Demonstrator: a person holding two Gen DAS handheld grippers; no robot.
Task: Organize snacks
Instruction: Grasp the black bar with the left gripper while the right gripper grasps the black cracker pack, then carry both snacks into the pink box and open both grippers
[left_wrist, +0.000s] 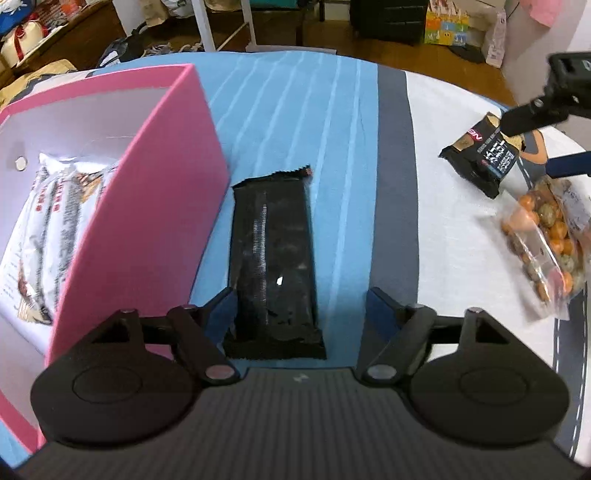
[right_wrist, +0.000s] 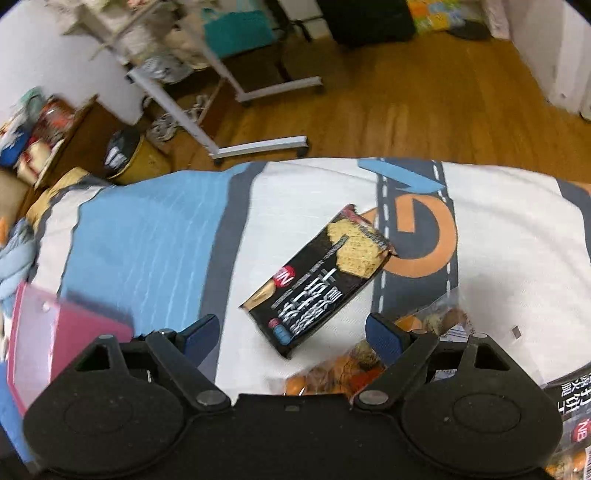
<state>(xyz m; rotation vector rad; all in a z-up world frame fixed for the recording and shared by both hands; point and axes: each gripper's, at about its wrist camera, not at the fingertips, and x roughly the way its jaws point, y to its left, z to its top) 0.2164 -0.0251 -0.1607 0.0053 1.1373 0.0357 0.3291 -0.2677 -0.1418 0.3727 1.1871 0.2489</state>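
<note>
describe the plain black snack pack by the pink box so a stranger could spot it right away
Find the pink box on the blue striped part of the cloth. Beside its outer wall lies the long black packet, flat, between the open left gripper fingers. Unlike the black cracker packet, it shows no print, only a seam.

The black cracker packet (right_wrist: 317, 280) bears a red "NB" badge.

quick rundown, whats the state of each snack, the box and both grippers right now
pink box: open, white snack pack inside
black bar: flat on the blue cloth beside the box, between the open left gripper fingers, not gripped
black cracker pack: lying on the cloth, sealed
clear bag of snacks: lying near it
right gripper: open, empty
</note>
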